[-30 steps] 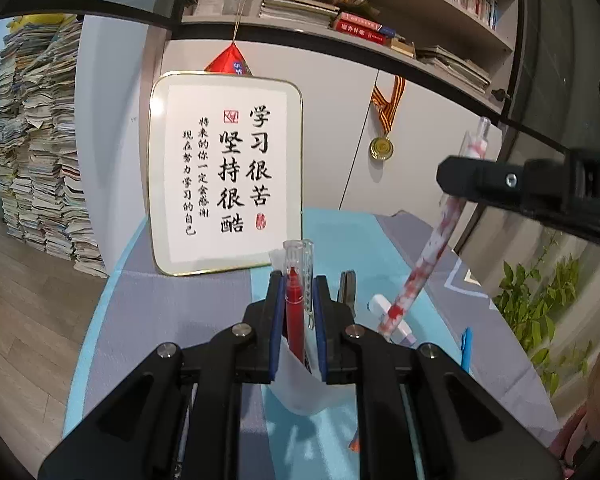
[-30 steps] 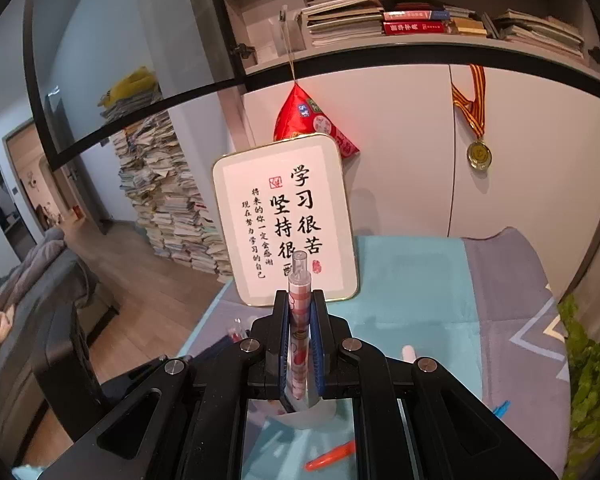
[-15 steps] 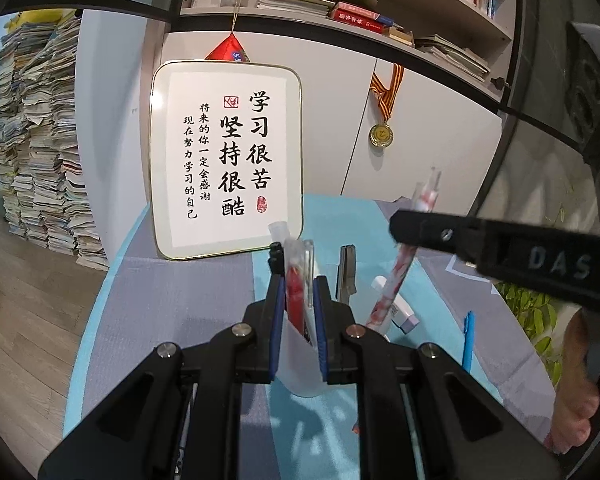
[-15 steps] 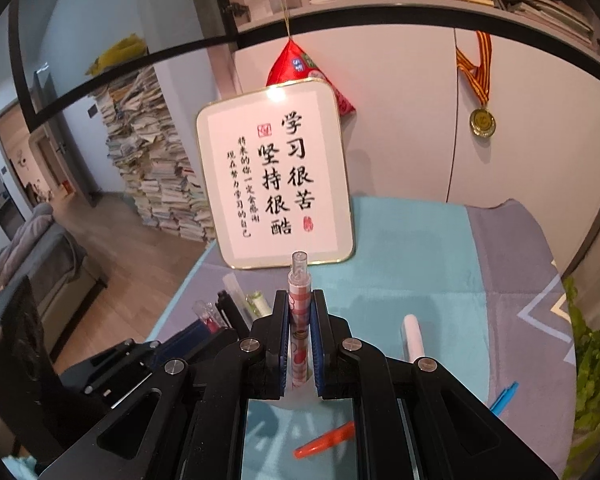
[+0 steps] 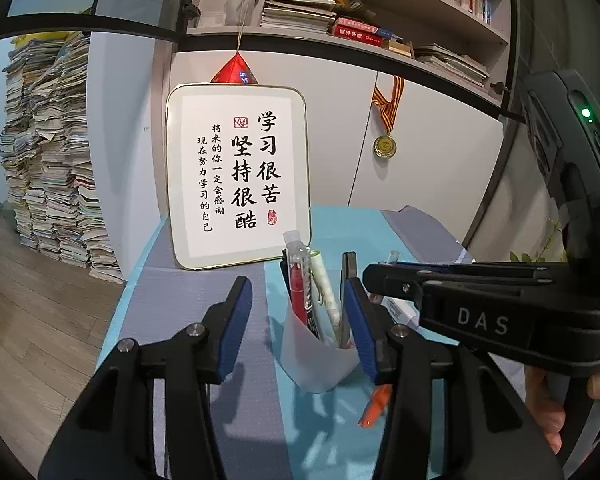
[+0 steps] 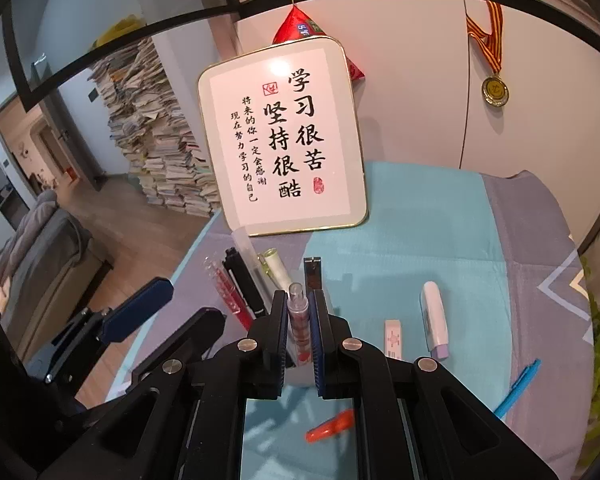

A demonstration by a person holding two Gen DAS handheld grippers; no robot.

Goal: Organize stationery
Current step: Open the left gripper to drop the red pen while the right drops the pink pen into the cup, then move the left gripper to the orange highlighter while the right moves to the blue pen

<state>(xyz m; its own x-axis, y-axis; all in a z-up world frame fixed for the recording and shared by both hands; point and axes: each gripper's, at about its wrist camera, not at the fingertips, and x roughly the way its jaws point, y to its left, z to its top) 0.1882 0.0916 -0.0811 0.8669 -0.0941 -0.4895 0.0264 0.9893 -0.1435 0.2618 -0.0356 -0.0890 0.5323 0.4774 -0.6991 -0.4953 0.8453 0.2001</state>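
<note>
On the cloth-covered surface (image 6: 420, 216), the translucent cup (image 5: 320, 356) already holds several pens while the right claw (image 6: 299, 320), pinching a red-patterned pen (image 6: 298, 316), lowers it in; the left claw (image 5: 296, 320), jaws just opened, straddles the cup; an orange pen (image 6: 330, 428), blue pen (image 6: 518, 386), eraser (image 6: 393, 338) and correction tape (image 6: 434, 320) remain loose.

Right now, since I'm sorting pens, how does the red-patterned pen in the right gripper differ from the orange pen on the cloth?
The red-patterned pen stands upright, clamped by the right gripper over the translucent cup; the orange pen lies flat and loose on the teal cloth. The red-patterned pen has a clear barrel with red and white marks; the orange pen is plain orange. Both are slim pens still outside the cup.
</note>
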